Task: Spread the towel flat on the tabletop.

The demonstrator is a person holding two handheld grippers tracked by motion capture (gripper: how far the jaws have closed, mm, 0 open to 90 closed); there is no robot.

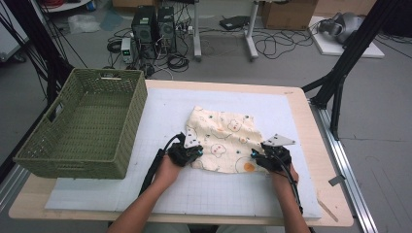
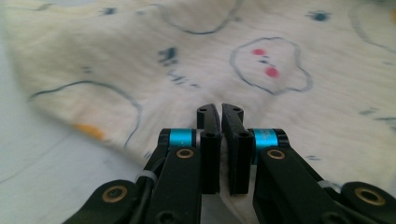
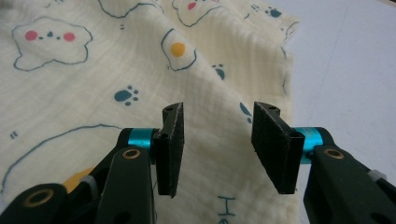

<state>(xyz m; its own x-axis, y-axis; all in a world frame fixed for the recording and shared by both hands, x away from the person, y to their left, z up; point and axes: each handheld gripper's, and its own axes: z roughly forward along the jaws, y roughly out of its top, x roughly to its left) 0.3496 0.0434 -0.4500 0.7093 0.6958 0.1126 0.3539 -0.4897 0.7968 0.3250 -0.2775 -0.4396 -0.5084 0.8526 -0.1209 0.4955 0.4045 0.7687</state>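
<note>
1. My left gripper [image 2: 220,109]: fingers clenched on the cloth [image 1: 223,138] edge.
2. My right gripper [image 3: 218,116]: fingers released, spread over the cloth.
3. Cloth lies mid-tabletop [image 1: 301,116], right of basket [image 1: 85,126].

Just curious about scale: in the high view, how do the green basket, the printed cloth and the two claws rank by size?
1. Green basket, largest.
2. Printed cloth.
3. Left claw and right claw: smallest, and they look alike, so no ranking between them.

The cloth [image 3: 140,70] has blue letters "He" on it, just beside the right gripper [image 3: 219,144].
</note>
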